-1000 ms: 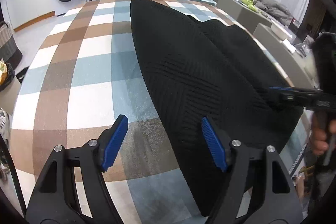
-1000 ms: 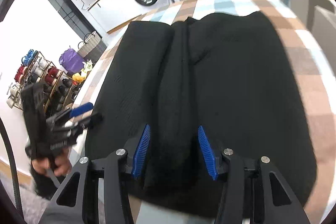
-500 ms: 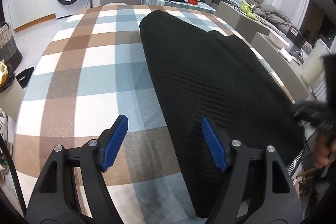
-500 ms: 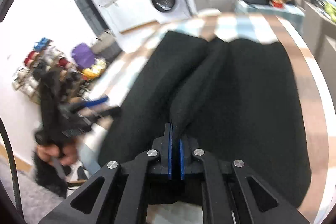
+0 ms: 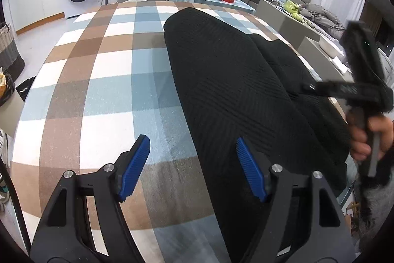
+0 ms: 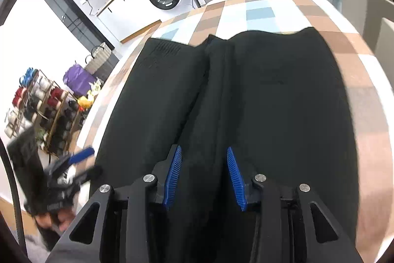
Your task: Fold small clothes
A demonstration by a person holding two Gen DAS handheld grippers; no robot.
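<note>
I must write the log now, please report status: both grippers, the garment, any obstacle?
Left gripper open, empty. Right gripper jaws just opening, pads clear of cloth. Black garment flat on checked table. Nothing in the way.

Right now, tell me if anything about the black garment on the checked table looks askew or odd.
The black knit garment is not lying flat: a raised ridge of bunched fabric runs lengthwise down its middle, ending between the open right gripper pads, whose jaws have just been opening. Nothing looks spilled or damaged.
</note>
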